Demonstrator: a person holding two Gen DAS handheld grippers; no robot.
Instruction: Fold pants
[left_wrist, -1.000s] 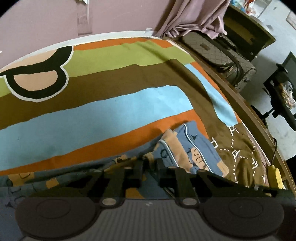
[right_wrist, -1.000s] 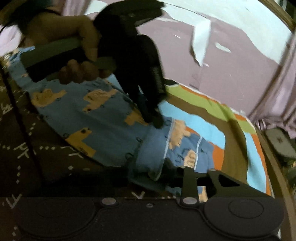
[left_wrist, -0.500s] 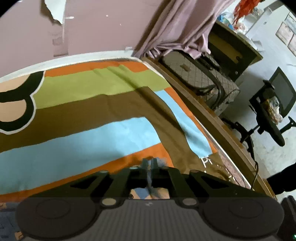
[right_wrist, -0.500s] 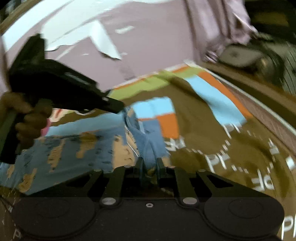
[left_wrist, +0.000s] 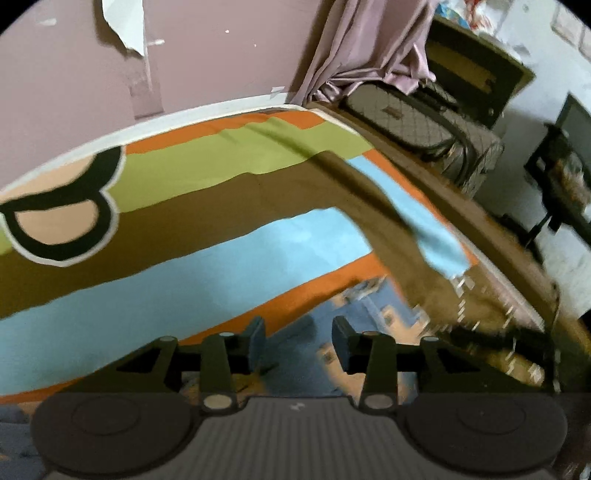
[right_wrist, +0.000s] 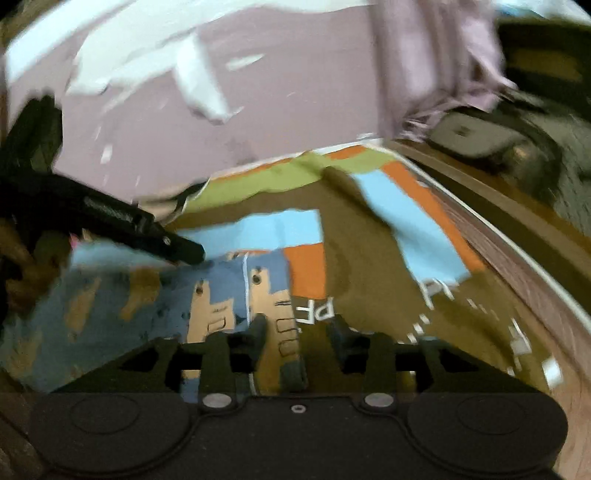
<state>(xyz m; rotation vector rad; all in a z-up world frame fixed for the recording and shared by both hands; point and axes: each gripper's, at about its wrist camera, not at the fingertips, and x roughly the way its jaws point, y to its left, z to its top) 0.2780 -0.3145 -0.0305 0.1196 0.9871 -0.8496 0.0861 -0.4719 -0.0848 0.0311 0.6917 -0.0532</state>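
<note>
Two grippers are seen above a striped bedspread (left_wrist: 229, 251) on which the pants (right_wrist: 155, 295), blue with tan animal prints, lie flat. The left gripper (left_wrist: 298, 343) is held over the near end of the garment; its jaws are opening and stand moderately wide, with blue cloth seen below the gap but not pressed by either pad. The right gripper (right_wrist: 297, 341) is in the same condition: jaws opening, moderately wide, with the cuffed edge of the pants showing below and between the fingers, apparently released. No cloth is held by either claw.

In the right wrist view the pants are seen to stretch from just ahead of the right gripper away to the left, so the long axis runs left to right across the bed. The right end, with its white piping, lies directly under the right gripper; the bulk of the cloth lies to the left, beneath the left gripper, whose dark body (right_wrist: 110, 221) enters from that side in a person's hand (right_wrist: 22, 273).

Both pictures are blurred, and the exact layering of the fold cannot be confirmed. It is judged that one fold has just been laid down, and that any further fold would be taken along the long axis, the right gripper being nearer the cuffed end.
</note>
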